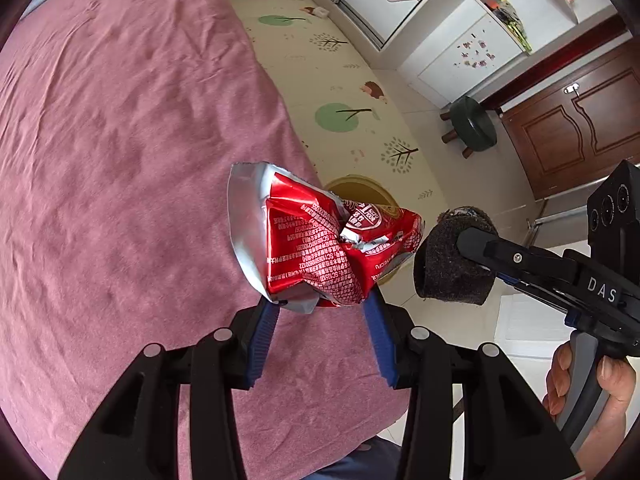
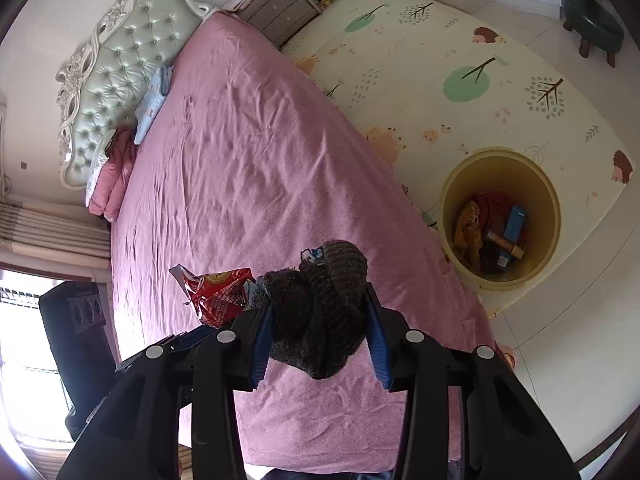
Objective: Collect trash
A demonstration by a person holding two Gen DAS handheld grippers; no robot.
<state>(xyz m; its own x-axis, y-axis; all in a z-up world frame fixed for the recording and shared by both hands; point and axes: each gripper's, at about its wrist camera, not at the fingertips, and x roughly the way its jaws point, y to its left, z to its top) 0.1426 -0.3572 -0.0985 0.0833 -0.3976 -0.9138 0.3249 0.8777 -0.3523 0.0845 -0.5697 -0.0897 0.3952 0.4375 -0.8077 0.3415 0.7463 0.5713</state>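
Note:
My left gripper is shut on a crumpled red and silver snack wrapper and holds it up over the edge of the pink bed. The wrapper also shows in the right wrist view, left of my right gripper. My right gripper is shut on a dark knitted cloth bundle, held above the bed; in the left wrist view that bundle hangs just right of the wrapper. A yellow trash bin stands on the floor beside the bed, with several pieces of trash inside. Its rim peeks out behind the wrapper.
A patterned play mat covers the floor right of the bed. A green stool stands near a brown door. White cabinets line the far wall. The headboard, pillows and a nightstand lie at the bed's far end.

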